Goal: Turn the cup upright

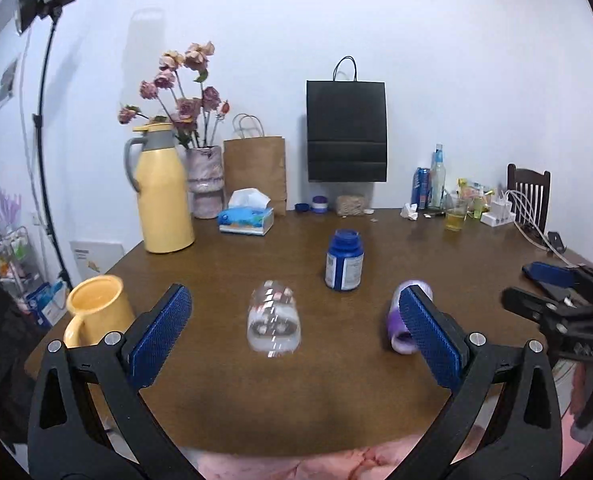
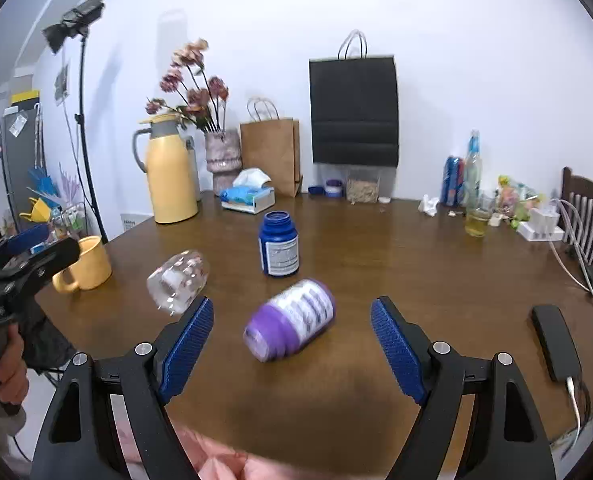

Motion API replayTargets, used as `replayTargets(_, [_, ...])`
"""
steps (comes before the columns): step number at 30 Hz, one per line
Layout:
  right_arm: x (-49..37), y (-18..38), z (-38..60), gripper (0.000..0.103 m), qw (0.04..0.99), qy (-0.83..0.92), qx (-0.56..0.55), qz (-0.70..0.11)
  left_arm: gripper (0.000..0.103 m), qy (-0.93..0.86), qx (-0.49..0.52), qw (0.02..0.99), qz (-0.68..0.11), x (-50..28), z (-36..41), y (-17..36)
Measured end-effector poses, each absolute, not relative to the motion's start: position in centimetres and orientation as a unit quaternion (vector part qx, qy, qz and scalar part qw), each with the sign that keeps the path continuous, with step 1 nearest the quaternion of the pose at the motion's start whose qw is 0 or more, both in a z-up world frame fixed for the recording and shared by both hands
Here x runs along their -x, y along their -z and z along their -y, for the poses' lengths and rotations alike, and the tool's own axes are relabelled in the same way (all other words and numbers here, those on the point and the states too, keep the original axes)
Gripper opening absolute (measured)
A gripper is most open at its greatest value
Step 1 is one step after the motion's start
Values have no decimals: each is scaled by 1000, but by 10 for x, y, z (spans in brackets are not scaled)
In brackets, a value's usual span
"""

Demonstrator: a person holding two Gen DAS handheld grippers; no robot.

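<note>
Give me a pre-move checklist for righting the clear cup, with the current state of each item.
1. Left tool open: ok.
2. Clear cup lined up between the left tool's fingers: ok.
3. Cup upright: not ok, it lies on its side.
4. Which end is the cup's mouth: cannot tell, blurred.
5. Room around the cup: ok, blue bottle and yellow mug stand apart.
6. Right tool free: ok, open, with the purple bottle lying ahead of it.

The cup (image 1: 274,320) (image 2: 179,281) is clear glass with a small printed pattern — it lies on its side on the brown table (image 1: 336,400), blurred, its thick base toward the near edge.
</note>
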State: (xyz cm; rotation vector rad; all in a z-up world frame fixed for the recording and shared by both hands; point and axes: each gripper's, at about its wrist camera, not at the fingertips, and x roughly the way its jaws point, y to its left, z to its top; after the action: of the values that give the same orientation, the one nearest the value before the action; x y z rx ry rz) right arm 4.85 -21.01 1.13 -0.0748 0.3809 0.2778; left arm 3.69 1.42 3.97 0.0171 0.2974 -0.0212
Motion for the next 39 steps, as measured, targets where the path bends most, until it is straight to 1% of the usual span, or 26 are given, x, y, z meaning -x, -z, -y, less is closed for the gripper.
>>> replayTargets(2, [-27,-3,211,85,978,-107,42,-175,103,-11,-25,989,-145,-16,-13,-28])
replayTargets(5, [-5,7,213,85,977,-126,6,-174,103,-28,-22,989,-145,6,-14,-23])
replayTargets(8, [-4,12,206,85,975,-121,8,-184,103,-29,-19,993,-114,20,-15,-26])
replayTargets(19, [8,2,198,85,981,-127,20,-148,103,-36,-14,993,-115,20,-14,-30])
replayTargets(39, [8,1,201,85,982,-123,19,-145,103,-38,-18,992,-117,23,-13,-31])
